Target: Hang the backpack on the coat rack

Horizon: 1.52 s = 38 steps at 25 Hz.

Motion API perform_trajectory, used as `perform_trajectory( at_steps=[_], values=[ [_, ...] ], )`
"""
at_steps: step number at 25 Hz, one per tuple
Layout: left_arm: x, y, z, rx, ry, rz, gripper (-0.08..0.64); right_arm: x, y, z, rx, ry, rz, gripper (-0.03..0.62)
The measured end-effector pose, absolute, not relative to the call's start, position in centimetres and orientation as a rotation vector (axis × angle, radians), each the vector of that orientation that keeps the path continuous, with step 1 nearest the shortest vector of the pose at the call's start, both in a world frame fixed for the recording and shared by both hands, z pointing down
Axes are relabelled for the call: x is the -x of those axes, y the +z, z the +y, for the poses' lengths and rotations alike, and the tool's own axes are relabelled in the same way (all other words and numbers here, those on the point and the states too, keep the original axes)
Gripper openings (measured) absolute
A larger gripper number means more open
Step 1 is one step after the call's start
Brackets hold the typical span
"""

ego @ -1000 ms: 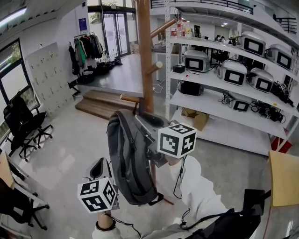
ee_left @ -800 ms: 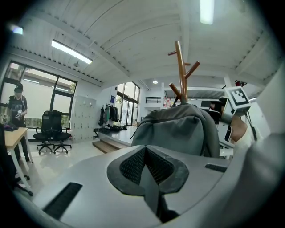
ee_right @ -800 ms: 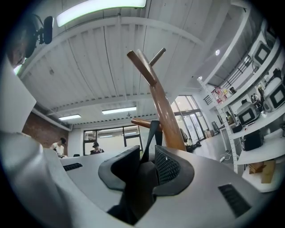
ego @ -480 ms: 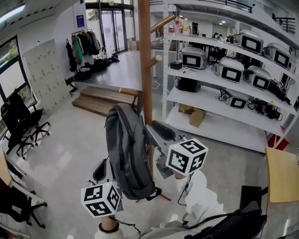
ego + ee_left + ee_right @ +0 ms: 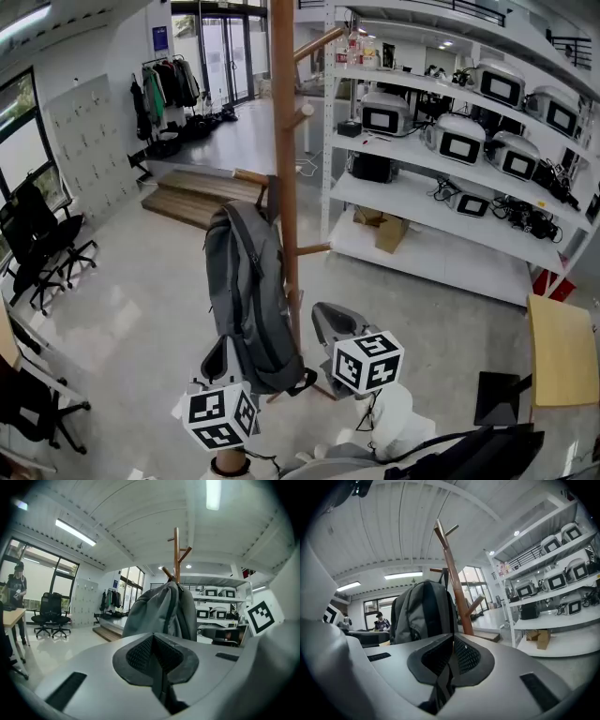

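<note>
Grey backpack (image 5: 423, 613) on coat rack (image 5: 452, 581); right gripper (image 5: 451, 643) jaws together

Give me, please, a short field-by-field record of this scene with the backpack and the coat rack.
backpack: grey, hanging by its top from a peg
coat rack: wooden pole, upright
left gripper: jaws together, empty, apart from the backpack
right gripper: jaws together, empty, apart from the backpack
task state: backpack appears hung
background: white shelving right of the rack

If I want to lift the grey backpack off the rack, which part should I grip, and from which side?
Probably the top loop of the backpack, where it hooks over the peg. Come from the left of the head view; the pole blocks the right.
</note>
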<state>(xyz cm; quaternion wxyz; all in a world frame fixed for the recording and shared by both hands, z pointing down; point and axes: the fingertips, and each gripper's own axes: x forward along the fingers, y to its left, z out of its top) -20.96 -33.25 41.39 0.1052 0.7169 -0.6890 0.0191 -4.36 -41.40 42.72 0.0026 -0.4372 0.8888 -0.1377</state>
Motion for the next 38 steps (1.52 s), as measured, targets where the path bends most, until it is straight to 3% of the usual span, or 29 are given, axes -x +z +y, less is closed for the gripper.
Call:
perform_trajectory(
  at_steps=[14,38],
  values=[
    [19.1,42.6,-31.2,-2.049,0.007,-2.107,0.003,5.1,47.3,-39.1,1.235,-0.636,2.851,0.015],
    [16.1,46.7,-21.3,-2.17,0.053,-1.886,0.003,5.5,47.9,-24.7,1.331,-0.65,2.813,0.014]
  ],
)
